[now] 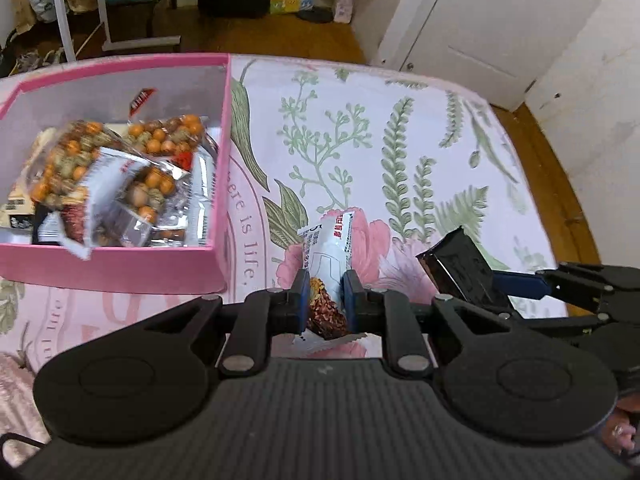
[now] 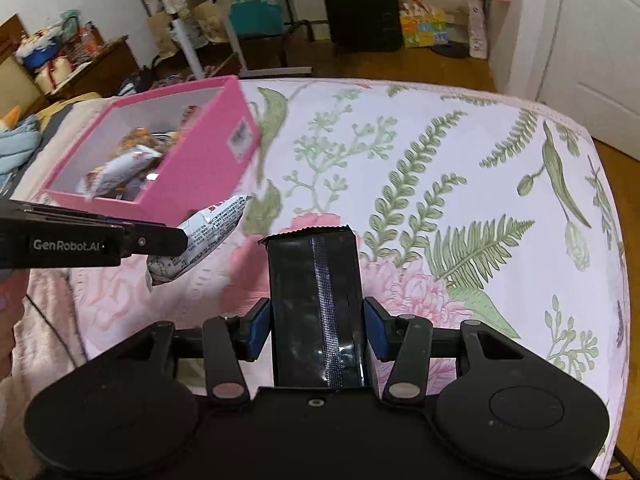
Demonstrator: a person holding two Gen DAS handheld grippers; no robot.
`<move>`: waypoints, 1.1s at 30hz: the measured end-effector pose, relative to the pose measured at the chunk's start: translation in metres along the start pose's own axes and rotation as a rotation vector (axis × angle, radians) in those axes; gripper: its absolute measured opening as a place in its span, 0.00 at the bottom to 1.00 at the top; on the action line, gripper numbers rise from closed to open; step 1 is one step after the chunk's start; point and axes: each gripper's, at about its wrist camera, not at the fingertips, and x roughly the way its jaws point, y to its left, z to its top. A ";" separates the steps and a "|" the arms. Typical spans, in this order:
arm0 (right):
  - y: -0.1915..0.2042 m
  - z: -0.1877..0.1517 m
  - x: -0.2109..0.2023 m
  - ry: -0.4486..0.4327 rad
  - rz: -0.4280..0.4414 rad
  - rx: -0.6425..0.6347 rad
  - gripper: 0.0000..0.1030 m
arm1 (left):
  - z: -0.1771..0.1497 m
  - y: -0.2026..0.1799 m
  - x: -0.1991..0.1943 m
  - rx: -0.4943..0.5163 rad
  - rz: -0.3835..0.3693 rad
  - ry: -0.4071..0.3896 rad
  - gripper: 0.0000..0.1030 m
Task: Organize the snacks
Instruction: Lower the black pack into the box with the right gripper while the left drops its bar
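A pink box (image 1: 120, 268) holds several snack packets, among them clear bags of orange and green nuts (image 1: 80, 160); it also shows in the right wrist view (image 2: 200, 168). My left gripper (image 1: 324, 300) is shut on a white snack bar packet (image 1: 328, 252), held above the cloth just right of the box. That packet also shows in the right wrist view (image 2: 200, 240). My right gripper (image 2: 316, 332) is shut on a black snack packet (image 2: 312, 300), held above the cloth right of the left gripper; this packet also shows in the left wrist view (image 1: 456, 268).
A floral cloth (image 2: 460, 200) covers the surface, which drops off at its far and right edges. Beyond it are a wooden floor, a black suitcase (image 2: 360, 4), a white door (image 2: 592, 40) and clutter at the back left.
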 end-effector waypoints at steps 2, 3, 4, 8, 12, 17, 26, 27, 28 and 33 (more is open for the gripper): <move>0.008 0.001 -0.009 -0.003 0.014 -0.016 0.53 | -0.002 0.006 -0.016 -0.004 0.005 -0.023 0.16; 0.012 0.002 -0.012 -0.004 0.022 -0.021 0.53 | -0.003 0.009 -0.024 -0.006 0.009 -0.037 0.16; 0.015 0.003 -0.014 -0.007 0.030 -0.025 0.53 | -0.003 0.012 -0.032 -0.008 0.014 -0.054 0.16; 0.036 0.009 -0.021 -0.039 0.071 -0.052 0.53 | -0.002 0.030 -0.065 -0.032 0.034 -0.116 0.16; 0.056 0.018 -0.019 -0.063 0.120 -0.078 0.53 | 0.004 0.049 -0.096 -0.078 0.023 -0.181 0.16; 0.082 0.040 -0.010 -0.077 0.162 -0.131 0.53 | 0.013 0.064 -0.114 -0.087 0.090 -0.265 0.16; 0.125 0.105 0.028 -0.154 0.143 -0.227 0.53 | 0.049 0.105 -0.098 -0.115 0.188 -0.308 0.14; 0.129 0.111 0.034 -0.162 0.125 -0.241 0.53 | 0.053 0.110 -0.095 -0.121 0.201 -0.311 0.14; 0.133 0.117 0.041 -0.166 0.108 -0.258 0.53 | 0.056 0.114 -0.092 -0.124 0.211 -0.310 0.14; 0.147 0.135 0.075 -0.155 0.112 -0.267 0.53 | 0.062 0.131 -0.073 -0.151 0.227 -0.280 0.14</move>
